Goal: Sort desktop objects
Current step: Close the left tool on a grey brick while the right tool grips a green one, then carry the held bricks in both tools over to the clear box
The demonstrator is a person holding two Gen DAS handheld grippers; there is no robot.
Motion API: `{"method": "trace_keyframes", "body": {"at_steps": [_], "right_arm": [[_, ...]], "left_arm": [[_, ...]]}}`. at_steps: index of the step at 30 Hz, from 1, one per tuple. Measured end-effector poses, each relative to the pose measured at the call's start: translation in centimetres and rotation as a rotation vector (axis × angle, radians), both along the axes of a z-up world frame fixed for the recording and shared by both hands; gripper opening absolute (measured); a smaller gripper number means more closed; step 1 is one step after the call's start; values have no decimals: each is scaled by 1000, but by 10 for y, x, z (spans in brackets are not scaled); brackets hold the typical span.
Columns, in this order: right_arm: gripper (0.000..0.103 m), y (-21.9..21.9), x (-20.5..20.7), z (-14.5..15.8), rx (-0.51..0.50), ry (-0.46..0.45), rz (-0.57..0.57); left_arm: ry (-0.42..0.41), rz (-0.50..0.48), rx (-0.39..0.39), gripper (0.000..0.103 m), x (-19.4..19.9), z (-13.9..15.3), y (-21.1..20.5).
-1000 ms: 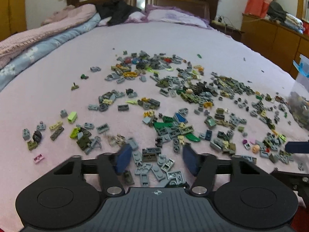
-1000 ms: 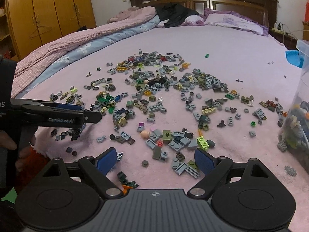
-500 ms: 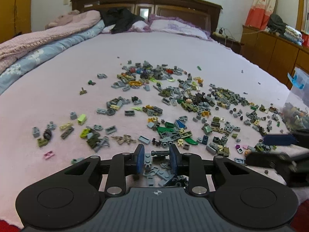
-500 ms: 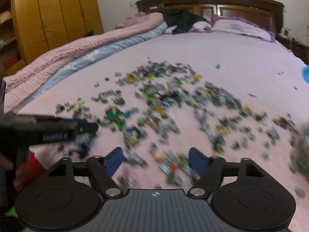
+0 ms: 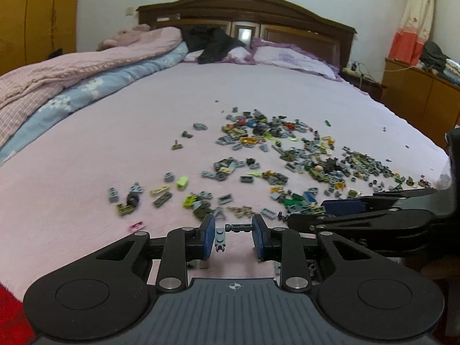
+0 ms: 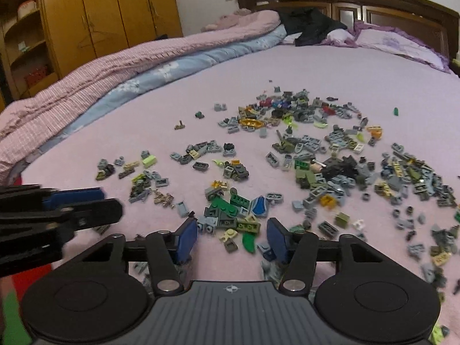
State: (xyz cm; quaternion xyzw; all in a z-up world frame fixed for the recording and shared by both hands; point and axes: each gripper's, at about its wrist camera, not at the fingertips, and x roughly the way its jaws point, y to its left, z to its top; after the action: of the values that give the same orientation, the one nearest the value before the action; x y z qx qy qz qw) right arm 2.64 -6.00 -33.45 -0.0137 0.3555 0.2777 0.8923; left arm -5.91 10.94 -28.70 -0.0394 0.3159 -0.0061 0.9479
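Several small toy bricks, mostly grey, green and tan, lie scattered over the pink bed sheet (image 5: 115, 143). My left gripper (image 5: 233, 237) is shut on a small grey plate with a dark rod (image 5: 220, 234) and holds it just above the sheet. It also shows in the right wrist view, where the left gripper (image 6: 86, 201) reaches in from the left. My right gripper (image 6: 232, 240) hangs low over the near edge of the pile, its jaws closing. A tan brick (image 6: 230, 234) and a green curved piece (image 6: 248, 241) lie between the pads, untouched.
Folded pink and blue quilts (image 5: 57, 86) run along the bed's left side. Pillows (image 5: 290, 57) and dark clothing (image 5: 215, 43) lie by the wooden headboard. A wardrobe (image 6: 86, 23) stands at the left, a dresser (image 5: 422, 95) at the right.
My left gripper closed on the grey plate piece and lifted it off the sheet. My right gripper swept left across the pile while its jaws narrowed.
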Motion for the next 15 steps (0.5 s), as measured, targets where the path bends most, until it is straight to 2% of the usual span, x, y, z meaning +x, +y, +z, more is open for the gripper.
{"method": "trace_keyframes", "body": {"at_steps": [1, 6, 7, 15], "right_arm": [[55, 3, 1, -3, -11, -6, -1], [28, 8, 1, -5, -33, -42, -1], [25, 6, 1, -5, -29, -42, -4], [25, -4, -6, 1, 5, -62, -6]], "left_arm": [[2, 3, -3, 29, -1, -1, 2], [4, 10, -14, 29, -2, -3, 5], [4, 9, -15, 29, -2, -3, 5], [-9, -12, -6, 29, -2, 0, -2]]}}
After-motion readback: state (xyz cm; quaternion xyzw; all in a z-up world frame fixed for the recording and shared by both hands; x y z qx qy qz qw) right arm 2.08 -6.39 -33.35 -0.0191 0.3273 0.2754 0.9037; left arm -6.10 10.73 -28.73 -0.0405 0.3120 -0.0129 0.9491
